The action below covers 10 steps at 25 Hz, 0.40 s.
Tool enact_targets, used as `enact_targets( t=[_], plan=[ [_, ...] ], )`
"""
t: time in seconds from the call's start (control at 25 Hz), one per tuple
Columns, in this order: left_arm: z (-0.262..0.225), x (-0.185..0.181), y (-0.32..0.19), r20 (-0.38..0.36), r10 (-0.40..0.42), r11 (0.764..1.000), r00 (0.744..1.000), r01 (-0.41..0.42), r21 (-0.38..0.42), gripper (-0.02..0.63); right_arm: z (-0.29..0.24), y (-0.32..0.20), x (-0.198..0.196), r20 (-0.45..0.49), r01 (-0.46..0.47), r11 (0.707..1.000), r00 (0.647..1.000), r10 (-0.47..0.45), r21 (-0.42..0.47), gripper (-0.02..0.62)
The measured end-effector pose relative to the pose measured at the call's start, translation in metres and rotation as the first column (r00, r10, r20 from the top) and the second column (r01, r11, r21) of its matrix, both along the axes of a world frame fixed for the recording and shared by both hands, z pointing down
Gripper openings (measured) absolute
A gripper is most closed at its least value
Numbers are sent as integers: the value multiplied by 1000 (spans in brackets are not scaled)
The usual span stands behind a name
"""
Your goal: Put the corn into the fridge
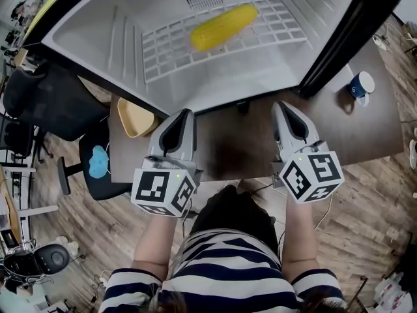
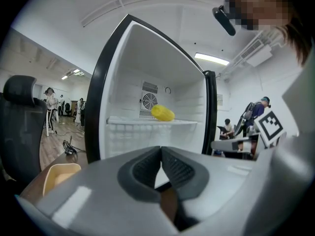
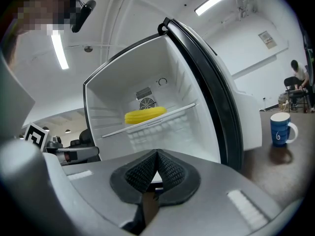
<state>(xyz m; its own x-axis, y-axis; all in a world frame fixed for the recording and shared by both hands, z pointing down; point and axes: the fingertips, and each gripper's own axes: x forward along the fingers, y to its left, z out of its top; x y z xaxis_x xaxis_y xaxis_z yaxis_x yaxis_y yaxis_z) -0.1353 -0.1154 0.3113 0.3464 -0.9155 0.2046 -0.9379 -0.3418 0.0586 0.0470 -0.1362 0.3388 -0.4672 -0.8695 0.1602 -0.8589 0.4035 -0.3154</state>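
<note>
The yellow corn [image 1: 223, 26] lies on the white wire shelf [image 1: 163, 54] inside the open fridge [image 1: 91, 41]; the corn [image 2: 162, 113] also shows in the left gripper view and the corn [image 3: 144, 115] in the right gripper view. My left gripper [image 1: 184, 114] is held low over the brown table, short of the fridge opening, jaws shut with nothing between them. My right gripper [image 1: 281, 105] is held beside it on the right, also shut and empty. Both point toward the fridge.
A yellow bowl [image 1: 135, 118] sits on the table's left corner. A blue mug [image 1: 359, 86] stands on the table to the right, beyond the black fridge door [image 1: 352, 31]. A black chair [image 1: 52, 103] is at the left. People stand in the room behind.
</note>
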Motion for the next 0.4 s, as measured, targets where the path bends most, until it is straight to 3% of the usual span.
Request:
enact_targets(
  t=[0.4],
  plan=[
    [-3, -4, 0, 10, -1, 1000, 1000, 1, 8, 0, -3, 1, -5, -18, 8, 1000, 1000, -7, 3, -6]
  ],
)
